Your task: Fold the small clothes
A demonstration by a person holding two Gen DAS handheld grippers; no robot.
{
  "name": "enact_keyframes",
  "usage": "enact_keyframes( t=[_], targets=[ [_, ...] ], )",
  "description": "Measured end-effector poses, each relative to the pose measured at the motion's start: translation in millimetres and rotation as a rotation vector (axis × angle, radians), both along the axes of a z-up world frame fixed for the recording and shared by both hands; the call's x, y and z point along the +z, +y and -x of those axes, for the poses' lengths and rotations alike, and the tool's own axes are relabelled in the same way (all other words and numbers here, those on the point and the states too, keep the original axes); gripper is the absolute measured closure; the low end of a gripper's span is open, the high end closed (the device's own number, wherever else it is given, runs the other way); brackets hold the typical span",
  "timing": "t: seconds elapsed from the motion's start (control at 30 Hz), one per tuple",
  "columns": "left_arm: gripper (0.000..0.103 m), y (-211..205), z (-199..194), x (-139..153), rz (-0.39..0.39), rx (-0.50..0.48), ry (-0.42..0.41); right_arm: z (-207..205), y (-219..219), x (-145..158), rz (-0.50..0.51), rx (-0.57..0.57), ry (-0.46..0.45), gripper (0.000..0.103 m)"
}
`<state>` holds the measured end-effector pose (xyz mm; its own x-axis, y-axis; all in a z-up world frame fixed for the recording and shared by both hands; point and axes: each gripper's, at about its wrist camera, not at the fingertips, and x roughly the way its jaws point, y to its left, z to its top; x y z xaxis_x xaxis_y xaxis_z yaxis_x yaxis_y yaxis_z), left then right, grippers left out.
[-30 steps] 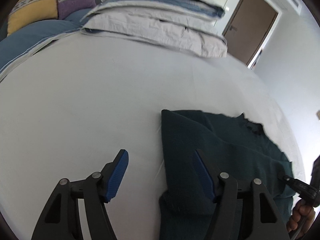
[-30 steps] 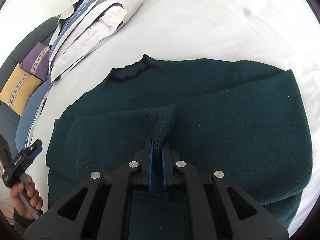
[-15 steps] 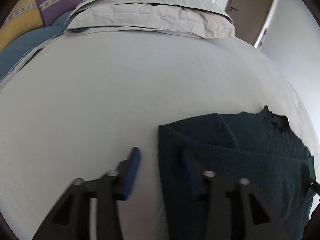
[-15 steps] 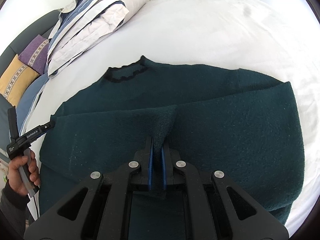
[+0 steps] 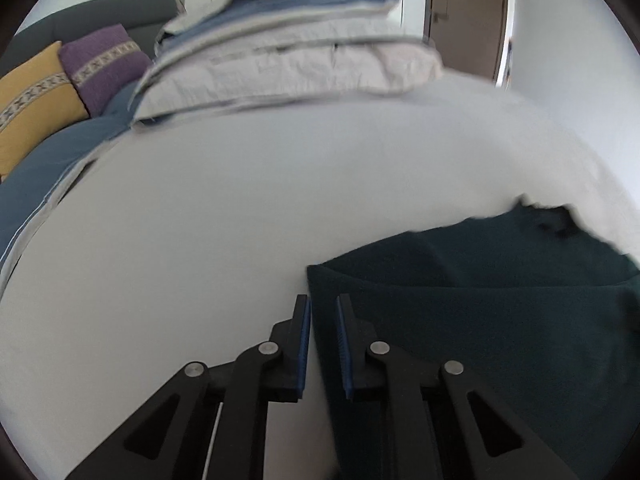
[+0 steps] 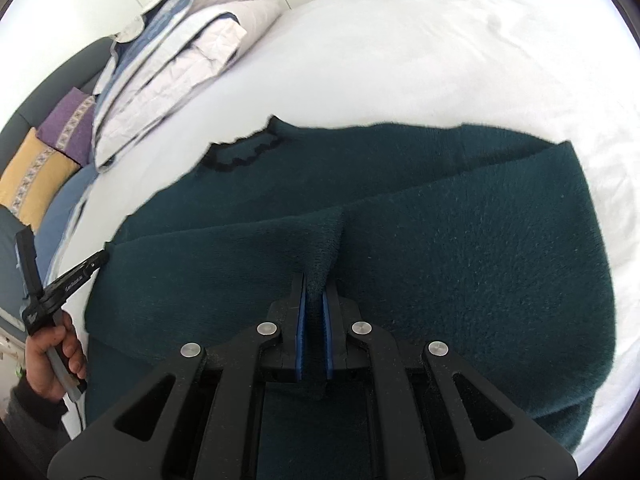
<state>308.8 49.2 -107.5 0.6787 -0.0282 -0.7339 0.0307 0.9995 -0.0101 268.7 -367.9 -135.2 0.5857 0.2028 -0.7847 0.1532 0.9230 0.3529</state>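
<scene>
At the far left, two cushions lean on the dark sofa, a yellow cushion [image 5: 28,100] and just right of it a purple cushion [image 5: 102,66], and right of those a stack of folded bedding [image 5: 288,60] sits at the far side of the white bed sheet [image 5: 200,220]. Near you on that sheet lies the dark green sweater [image 6: 440,248], spread flat with its black-trimmed collar [image 6: 240,154] toward the far left and its near part doubled over the body. Your left hand [image 6: 52,356] grips the handle of the left gripper [image 5: 322,338] at the sweater's left edge; its jaws are closing with that folded left edge between them, the left blue pad over the sheet, the right one over the knit, and a sliver of gap shows on either side of the cloth, so it is not yet clenched on it. Further right, your right gripper [image 6: 314,312] is clamped on a pinched ridge of the sweater's folded layer near its middle, the fabric rising in a small tent into the blue pads. To the far right a brown door [image 5: 468,16] stands in the white wall
</scene>
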Motion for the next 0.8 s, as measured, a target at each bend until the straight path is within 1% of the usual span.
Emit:
enact_keyframes(
  t=[0.07,0.13,0.2,0.23,0.27,0.37,0.4,0.43,0.47,0.5,0.53,0.6,0.67,0.73,0.77,0.8],
  targets=[
    [0.087,-7.3,19.7,6.9,0.0,-0.038,-0.016,1.5,0.5,0.6,0.007,0.0,0.007,0.093],
    [0.087,-16.6,28.4,-3.0,-0.031,-0.068,0.012,1.9,-0.3,-2.6,0.008,-0.004,0.021,0.093],
    [0.087,-18.7,21.1,-21.7,-0.055,-0.066,0.064,0.9,-2.3,-8.6,0.008,-0.01,0.031,0.093],
    [0.087,-15.1,18.6,-29.0,-0.043,-0.06,0.075,0.7,-4.3,-11.0,0.007,-0.015,0.031,0.095],
    [0.087,-12.9,17.3,-31.6,-0.032,-0.057,0.069,0.6,-7.7,-13.2,-0.01,-0.02,0.029,0.095],
    [0.087,-18.1,17.6,-31.3,-0.077,-0.069,0.06,0.5,-16.8,-19.9,-0.063,-0.037,0.023,0.095],
    [0.087,-19.0,18.6,-31.5,-0.078,-0.071,0.059,1.8,-17.6,-18.9,-0.072,-0.049,0.021,0.095],
    [0.087,-17.4,18.5,-30.2,-0.069,-0.071,0.06,4.4,-16.7,-15.2,-0.063,-0.067,0.022,0.095],
    [0.087,-15.5,19.6,-28.1,-0.059,-0.069,0.06,8.5,-14.3,-9.2,-0.041,-0.088,0.018,0.093],
    [0.087,-13.8,21.2,-25.8,-0.061,-0.067,0.055,12.3,-11.6,-3.1,-0.018,-0.103,0.008,0.088],
    [0.085,-13.7,24.9,-24.9,-0.075,-0.066,0.047,18.7,-5.8,7.3,0.012,-0.111,-0.021,0.088],
    [0.084,-16.9,30.8,-27.9,-0.101,-0.073,0.037,29.0,5.4,22.1,0.003,-0.086,-0.08,0.088],
    [0.082,-14.8,29.1,-31.1,-0.088,-0.067,0.046,31.9,23.0,27.1,0.007,-0.036,-0.1,0.087],
    [0.07,-10.3,25.4,-32.4,-0.07,-0.05,0.058,26.4,35.9,17.2,0.04,0.007,-0.059,0.087],
    [0.067,-7.7,24.6,-33.4,-0.06,-0.043,0.06,19.9,39.1,1.6,0.057,0.016,0.007,0.087],
    [0.059,-3.9,23.7,-34.1,-0.052,-0.034,0.061,17.0,38.0,-8.7,0.05,0.017,0.043,0.088]
  ],
)
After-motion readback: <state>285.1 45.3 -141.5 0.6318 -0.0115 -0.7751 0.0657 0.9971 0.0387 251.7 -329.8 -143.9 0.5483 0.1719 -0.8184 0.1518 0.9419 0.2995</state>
